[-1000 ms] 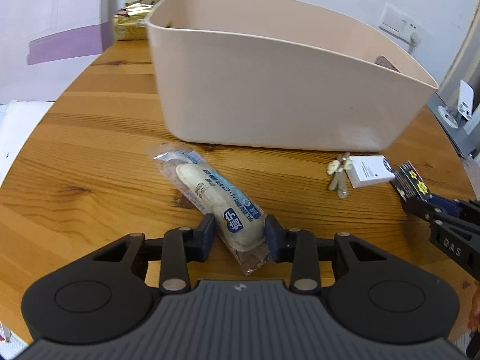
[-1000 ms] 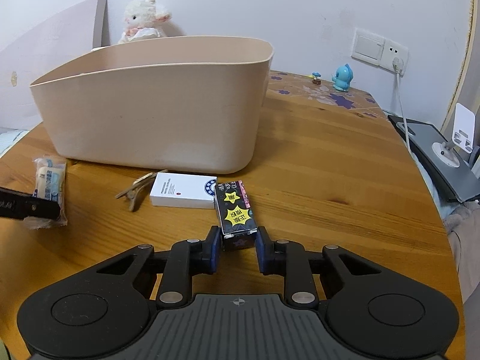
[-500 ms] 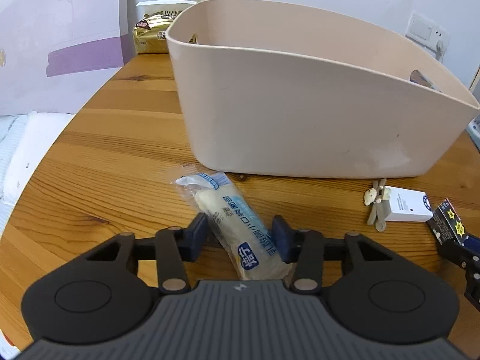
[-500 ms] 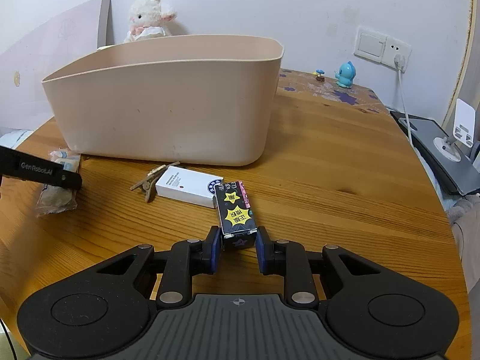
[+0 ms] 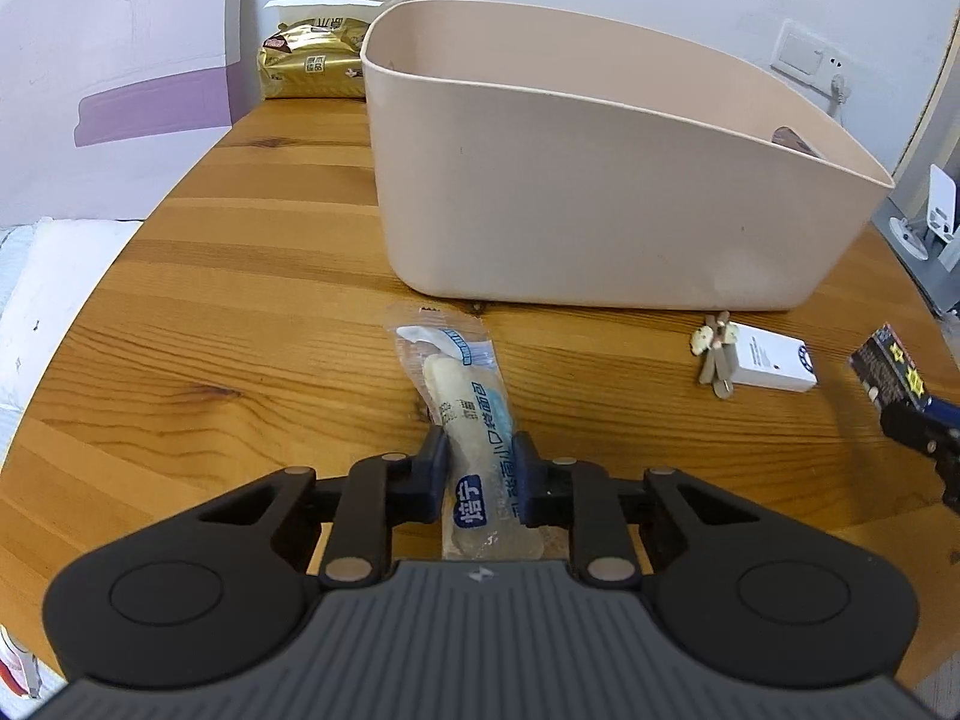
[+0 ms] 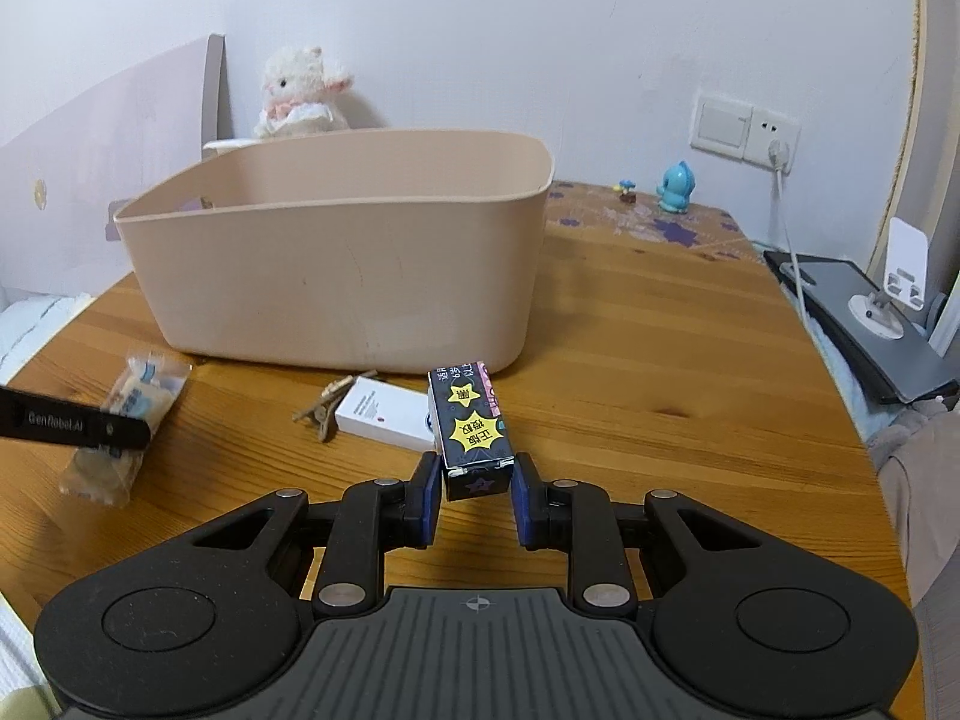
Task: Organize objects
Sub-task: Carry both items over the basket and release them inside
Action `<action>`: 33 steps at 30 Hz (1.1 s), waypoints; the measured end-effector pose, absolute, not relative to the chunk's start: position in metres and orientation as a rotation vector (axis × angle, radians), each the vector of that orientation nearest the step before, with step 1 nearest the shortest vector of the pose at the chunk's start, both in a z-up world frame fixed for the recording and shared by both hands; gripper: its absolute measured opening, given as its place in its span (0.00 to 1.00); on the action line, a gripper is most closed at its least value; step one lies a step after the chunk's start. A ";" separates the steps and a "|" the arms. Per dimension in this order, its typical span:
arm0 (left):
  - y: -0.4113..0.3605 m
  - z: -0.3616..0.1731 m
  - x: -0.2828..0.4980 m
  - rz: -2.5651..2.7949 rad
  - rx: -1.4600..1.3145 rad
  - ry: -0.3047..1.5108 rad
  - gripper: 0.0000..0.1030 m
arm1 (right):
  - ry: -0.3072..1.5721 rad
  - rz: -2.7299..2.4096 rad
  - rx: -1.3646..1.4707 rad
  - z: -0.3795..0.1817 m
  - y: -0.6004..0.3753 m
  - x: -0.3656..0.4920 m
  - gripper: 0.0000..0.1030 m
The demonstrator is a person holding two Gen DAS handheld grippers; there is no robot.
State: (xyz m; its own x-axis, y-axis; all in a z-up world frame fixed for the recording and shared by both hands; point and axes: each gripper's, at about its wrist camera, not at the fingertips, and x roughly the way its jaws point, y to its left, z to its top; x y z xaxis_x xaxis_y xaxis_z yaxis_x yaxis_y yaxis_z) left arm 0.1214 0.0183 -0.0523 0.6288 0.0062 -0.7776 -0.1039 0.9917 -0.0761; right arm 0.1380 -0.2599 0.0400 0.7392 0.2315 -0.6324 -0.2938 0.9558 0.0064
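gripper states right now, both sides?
Left gripper: closed on the wrapped bread roll.
Right gripper: closed on the small black box with yellow stars.

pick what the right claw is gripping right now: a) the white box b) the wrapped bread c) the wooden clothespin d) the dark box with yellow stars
d: in the right wrist view the right claw has its pads closed on the near end of the dark box with yellow stars, while the white box and clothespin lie untouched on the table and the wrapped bread sits in the left claw.
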 end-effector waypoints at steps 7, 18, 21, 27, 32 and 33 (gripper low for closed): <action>0.013 -0.023 0.100 0.017 -0.105 0.808 0.23 | 0.624 0.293 -0.085 0.064 -0.263 0.125 0.22; 0.002 0.042 0.086 -0.058 -0.084 0.636 0.23 | 0.493 0.320 -0.090 0.112 -0.252 0.127 0.22; -0.001 0.054 0.096 -0.056 -0.070 0.604 0.23 | 0.459 0.323 -0.100 0.124 -0.245 0.137 0.22; -0.002 0.067 0.135 -0.036 -0.054 0.575 0.23 | 0.430 0.319 -0.097 0.139 -0.232 0.170 0.22; -0.002 0.062 0.176 -0.006 -0.027 0.596 0.23 | 0.451 0.299 -0.112 0.136 -0.218 0.199 0.22; -0.002 0.059 0.183 0.002 -0.024 0.606 0.23 | 0.463 0.297 -0.106 0.133 -0.216 0.206 0.22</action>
